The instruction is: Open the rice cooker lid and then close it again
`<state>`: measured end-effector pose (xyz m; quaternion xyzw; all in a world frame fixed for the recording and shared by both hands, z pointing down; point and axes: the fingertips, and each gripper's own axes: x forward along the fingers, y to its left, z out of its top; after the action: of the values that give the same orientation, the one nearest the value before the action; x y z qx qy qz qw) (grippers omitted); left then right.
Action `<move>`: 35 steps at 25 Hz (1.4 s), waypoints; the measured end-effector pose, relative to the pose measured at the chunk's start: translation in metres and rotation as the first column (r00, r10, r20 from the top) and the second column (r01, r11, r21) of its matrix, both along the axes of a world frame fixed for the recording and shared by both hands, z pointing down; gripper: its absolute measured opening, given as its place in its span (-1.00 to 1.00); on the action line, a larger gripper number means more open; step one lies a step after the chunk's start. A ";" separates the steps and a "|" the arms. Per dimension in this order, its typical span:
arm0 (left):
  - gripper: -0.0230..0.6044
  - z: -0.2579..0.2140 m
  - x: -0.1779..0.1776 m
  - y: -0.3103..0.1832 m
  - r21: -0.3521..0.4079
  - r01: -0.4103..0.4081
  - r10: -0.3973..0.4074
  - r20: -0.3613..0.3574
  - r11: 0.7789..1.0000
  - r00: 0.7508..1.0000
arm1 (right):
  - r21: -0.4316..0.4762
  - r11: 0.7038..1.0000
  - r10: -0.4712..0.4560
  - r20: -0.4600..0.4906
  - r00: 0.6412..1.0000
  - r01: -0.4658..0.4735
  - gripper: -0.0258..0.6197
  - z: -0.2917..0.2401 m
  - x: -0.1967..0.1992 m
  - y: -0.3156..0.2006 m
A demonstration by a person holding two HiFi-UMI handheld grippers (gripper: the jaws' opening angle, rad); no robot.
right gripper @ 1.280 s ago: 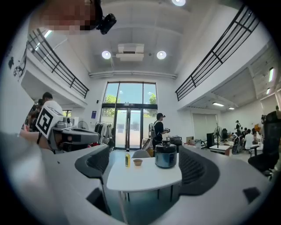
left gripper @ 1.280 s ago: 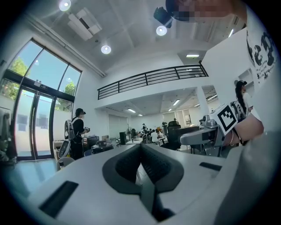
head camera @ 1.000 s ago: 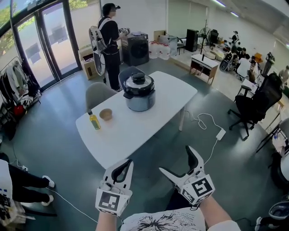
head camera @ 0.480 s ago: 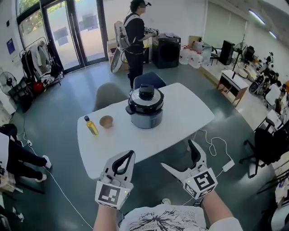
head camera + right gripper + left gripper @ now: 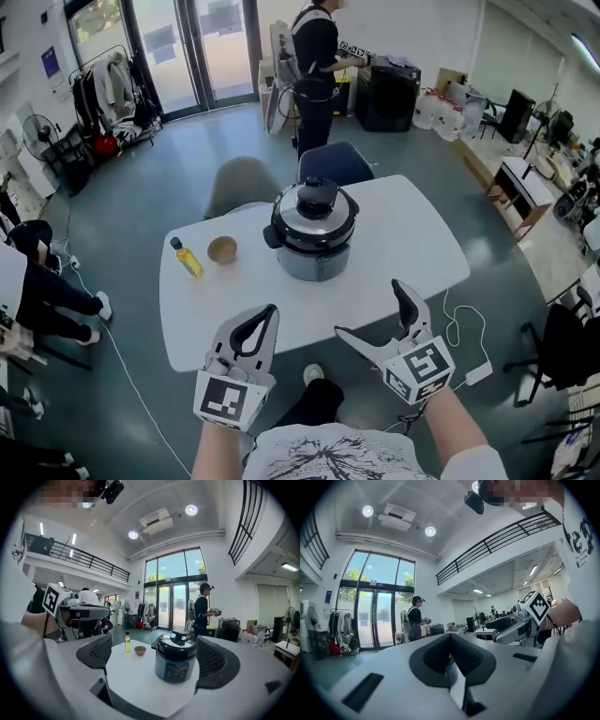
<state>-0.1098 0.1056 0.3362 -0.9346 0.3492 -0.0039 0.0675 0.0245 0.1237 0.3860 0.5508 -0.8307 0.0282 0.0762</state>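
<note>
The silver rice cooker point(image 5: 314, 234) stands near the middle of the white table point(image 5: 412, 253), its black lid point(image 5: 317, 202) down. Both grippers hover off the table's near edge, well short of the cooker. My left gripper point(image 5: 263, 322) is shut with nothing in it; in the left gripper view its pads point(image 5: 461, 656) meet and the cooker is hidden. My right gripper point(image 5: 379, 317) is open and empty. In the right gripper view the cooker point(image 5: 176, 663) shows between the spread jaws of the right gripper point(image 5: 155, 660), far ahead of them.
A yellow bottle point(image 5: 187, 258) and a small brown bowl point(image 5: 222, 249) sit on the table's left part. Two chairs point(image 5: 333, 161) stand at its far side, and a person point(image 5: 314, 56) stands beyond. A cable with adapter point(image 5: 478, 373) lies on the floor at right.
The head view has swung round and drawn nearer, so the table and cooker now lie straight ahead and larger. Both grippers keep the same posture, left shut and right open.
</note>
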 end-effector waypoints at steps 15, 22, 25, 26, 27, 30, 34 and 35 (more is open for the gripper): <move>-0.88 0.014 0.066 -0.277 0.024 0.026 -0.026 0.027 0.999 0.999 | -0.247 0.957 -0.180 -0.101 0.979 0.150 0.74 0.047 0.039 -0.309; -0.88 0.032 0.078 -0.357 -0.001 0.027 -0.027 -0.022 1.000 0.999 | -0.428 0.884 -0.307 -0.226 0.925 0.189 0.72 0.085 0.043 -0.414; -0.88 0.038 0.094 -0.374 -0.012 0.043 -0.043 -0.019 0.999 0.999 | -0.483 0.847 -0.374 -0.249 0.894 0.220 0.68 0.093 0.053 -0.440; -0.88 0.039 0.098 -0.377 -0.013 0.051 -0.051 -0.019 0.999 0.999 | -0.504 0.832 -0.397 -0.253 0.882 0.231 0.68 0.096 0.054 -0.446; -0.88 0.038 0.101 -0.379 -0.012 0.059 -0.059 -0.021 0.998 0.998 | -0.524 0.818 -0.419 -0.257 0.871 0.239 0.65 0.099 0.053 -0.452; -0.88 0.034 0.105 -0.381 0.007 0.076 -0.076 -0.004 0.997 0.997 | -0.571 0.782 -0.469 -0.276 0.839 0.250 0.52 0.103 0.048 -0.465; -0.88 0.023 0.106 -0.382 0.016 0.123 -0.123 -0.023 0.992 0.992 | -0.642 0.730 -0.520 -0.298 0.800 0.235 0.47 0.110 0.053 -0.474; -0.88 0.021 0.105 -0.381 0.011 0.139 -0.139 -0.039 0.990 0.990 | -0.657 0.720 -0.528 -0.308 0.791 0.225 0.45 0.114 0.055 -0.476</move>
<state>-0.0045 -0.2754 0.3575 -0.9075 0.4146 0.0115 0.0670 0.0791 -0.3527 0.4998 0.3011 -0.8315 0.1313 0.4481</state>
